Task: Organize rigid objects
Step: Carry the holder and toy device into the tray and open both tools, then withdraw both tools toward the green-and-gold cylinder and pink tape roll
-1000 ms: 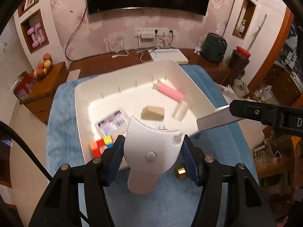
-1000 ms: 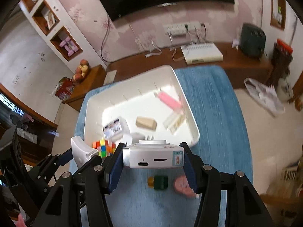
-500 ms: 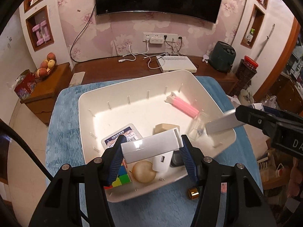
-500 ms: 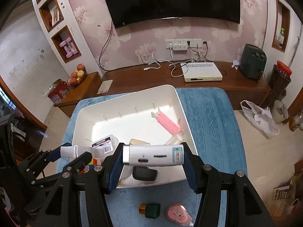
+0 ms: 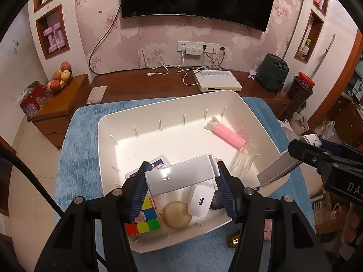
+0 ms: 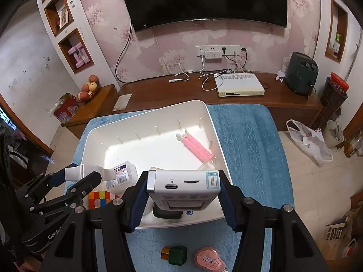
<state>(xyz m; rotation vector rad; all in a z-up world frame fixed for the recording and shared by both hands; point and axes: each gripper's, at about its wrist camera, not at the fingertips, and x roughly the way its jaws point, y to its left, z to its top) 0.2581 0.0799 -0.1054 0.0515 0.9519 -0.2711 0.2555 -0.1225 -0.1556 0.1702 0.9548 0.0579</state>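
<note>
A white bin (image 5: 256, 117) (image 6: 213, 122) stands on a blue mat (image 5: 77, 154) (image 6: 245, 136). My left gripper (image 5: 181, 178) is shut on a white plastic piece (image 5: 180, 176) and holds it above the bin's near part. My right gripper (image 6: 183, 181) is shut on a small white camera-like device (image 6: 183, 185) above the bin's near right corner. In the bin lie a pink roller (image 5: 228, 132) (image 6: 196, 147), a colour cube (image 5: 144, 221) (image 6: 98, 198), a white charger (image 5: 200, 200), a tan round thing (image 5: 177, 214), a labelled box (image 6: 122, 173) and a clear stand (image 5: 244, 158).
On the mat in front of the bin lie a green-and-gold bottle (image 6: 174, 255) and a pink round thing (image 6: 208, 259). A wooden TV bench (image 6: 226, 97) with a white set-top box (image 6: 239, 87) runs behind. A low table with fruit (image 5: 60, 77) stands at the left.
Both grippers have risen and pulled back with their loads, so more of the bin and room shows. The white piece in the left gripper has turned from flat-on to edge-on.
</note>
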